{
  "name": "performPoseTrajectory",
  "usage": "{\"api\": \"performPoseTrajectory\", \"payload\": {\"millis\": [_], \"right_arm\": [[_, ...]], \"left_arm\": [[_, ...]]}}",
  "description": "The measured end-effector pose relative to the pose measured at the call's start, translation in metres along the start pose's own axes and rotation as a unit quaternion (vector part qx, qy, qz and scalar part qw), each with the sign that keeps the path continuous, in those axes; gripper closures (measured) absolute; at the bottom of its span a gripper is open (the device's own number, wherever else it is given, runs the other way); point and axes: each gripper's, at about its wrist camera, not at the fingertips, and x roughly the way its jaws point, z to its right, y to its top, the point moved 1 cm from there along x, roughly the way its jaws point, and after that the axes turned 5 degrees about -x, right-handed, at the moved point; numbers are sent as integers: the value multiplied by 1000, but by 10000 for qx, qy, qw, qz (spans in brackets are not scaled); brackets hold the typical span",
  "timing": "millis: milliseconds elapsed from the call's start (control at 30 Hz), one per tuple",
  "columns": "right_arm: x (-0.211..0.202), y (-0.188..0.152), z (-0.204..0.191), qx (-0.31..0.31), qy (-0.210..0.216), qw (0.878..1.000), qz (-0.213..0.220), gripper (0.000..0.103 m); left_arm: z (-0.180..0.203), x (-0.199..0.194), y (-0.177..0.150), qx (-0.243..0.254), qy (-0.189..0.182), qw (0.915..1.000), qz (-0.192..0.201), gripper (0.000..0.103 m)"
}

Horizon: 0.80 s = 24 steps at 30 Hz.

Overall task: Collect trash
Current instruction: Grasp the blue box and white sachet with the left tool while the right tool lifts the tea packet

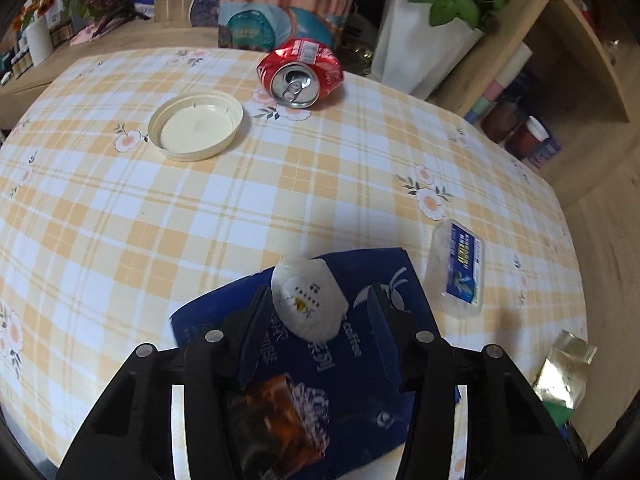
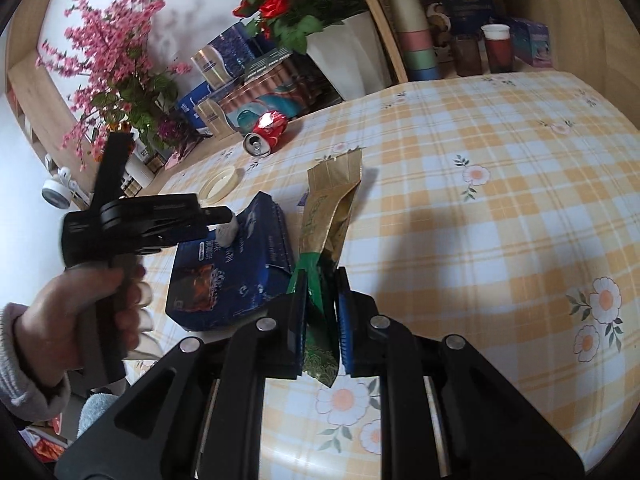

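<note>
Left claw [image 1: 316,320]: fingers spread wide, a small white plastic cup with a printed foil lid [image 1: 307,300] loose between them, over the flattened dark blue coffee carton [image 1: 372,364] on the checked counter [image 1: 240,208]. Contact with either pad unclear. Risk: a lopsided close could squirt the cup out sideways.

Right claw [image 2: 322,312]: narrow, pinching the green base of a tall gold foil pouch [image 2: 332,208]. Pouch leans; low grip may let it fold or slip.

Crushed red soda can [image 1: 300,72], cream round lid [image 1: 195,125], and clear blue-labelled tub [image 1: 458,268] remain on the counter.
</note>
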Motion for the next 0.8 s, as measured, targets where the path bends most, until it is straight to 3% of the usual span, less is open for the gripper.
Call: {"api": "performPoseTrajectory", "payload": {"millis": [200,300,567,800], "right_arm": [[-3,0,11,90,18,10000,32,86],[-3,-3,10,14,10,10000,4,86],[0,-11,5,87,68,9999,-24,86],[-3,-14,-2,52,69,10000,-41,86]], "left_arm": [[10,12,0,133,94,9998,115,56],[10,14,-2,225,-18,9997,54,66],[22,3,-34,1074,-145,9941,6,66],[27,-2,-51,1384,-100,9901,188,67]]}}
